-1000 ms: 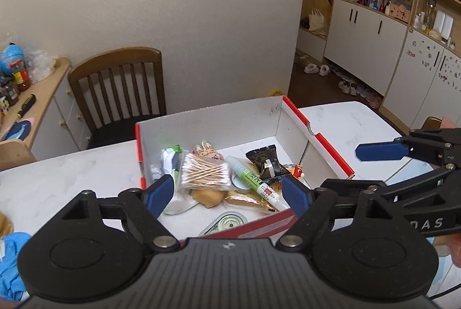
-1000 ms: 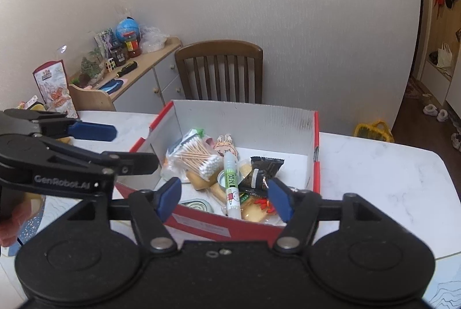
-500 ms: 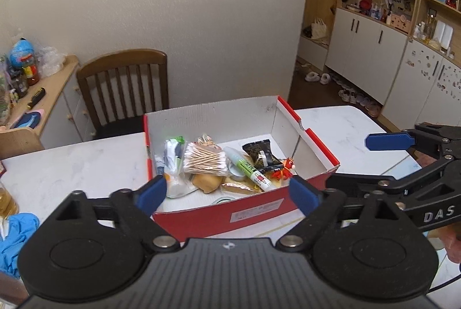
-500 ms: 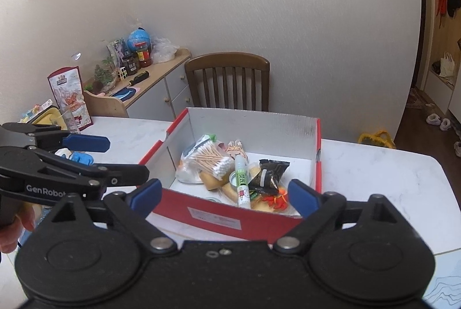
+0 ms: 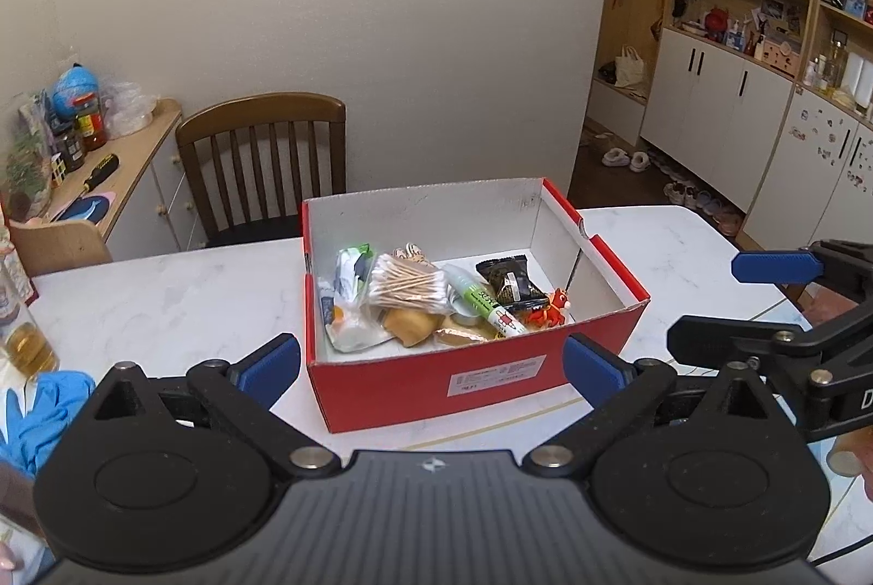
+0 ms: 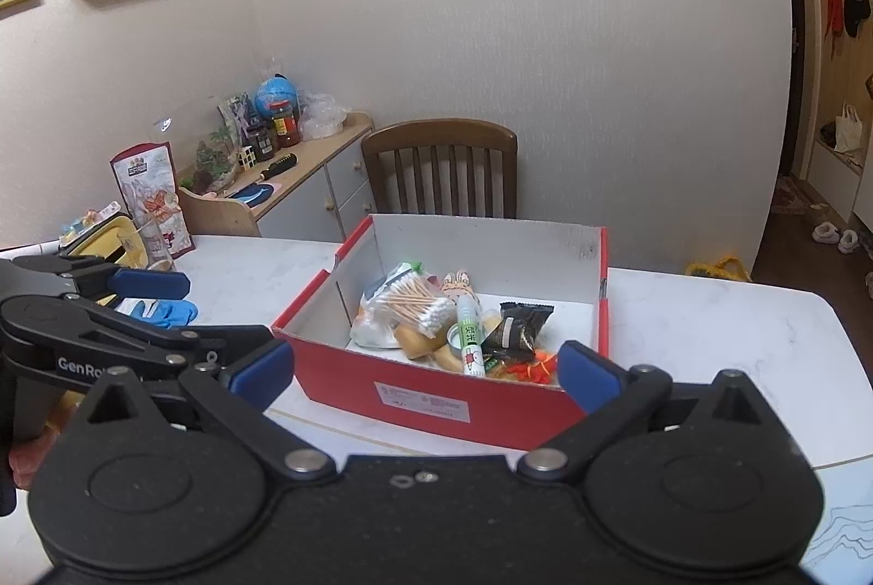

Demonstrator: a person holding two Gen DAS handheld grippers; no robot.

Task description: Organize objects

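Observation:
A red cardboard box [image 5: 436,386] stands on the white marble table [image 5: 174,301]; it also shows in the right wrist view [image 6: 436,405]. Inside lie a bag of cotton swabs [image 5: 406,282], a glue stick [image 5: 483,304], a black snack packet [image 5: 510,285], a small red toy [image 5: 551,309] and several other small items. My left gripper [image 5: 431,366] is open and empty, in front of and above the box. My right gripper [image 6: 425,369] is open and empty, also in front of the box. Each gripper shows at the side of the other's view.
A wooden chair [image 5: 262,159] stands behind the table. A blue glove [image 5: 38,410] and a glass of yellow liquid [image 5: 24,339] lie at the table's left end. A sideboard [image 6: 305,181] with jars and a screwdriver stands by the wall. Cupboards line the right side.
Both grippers have pulled back and up from the box, which now looks smaller and farther away. Both stay open and empty.

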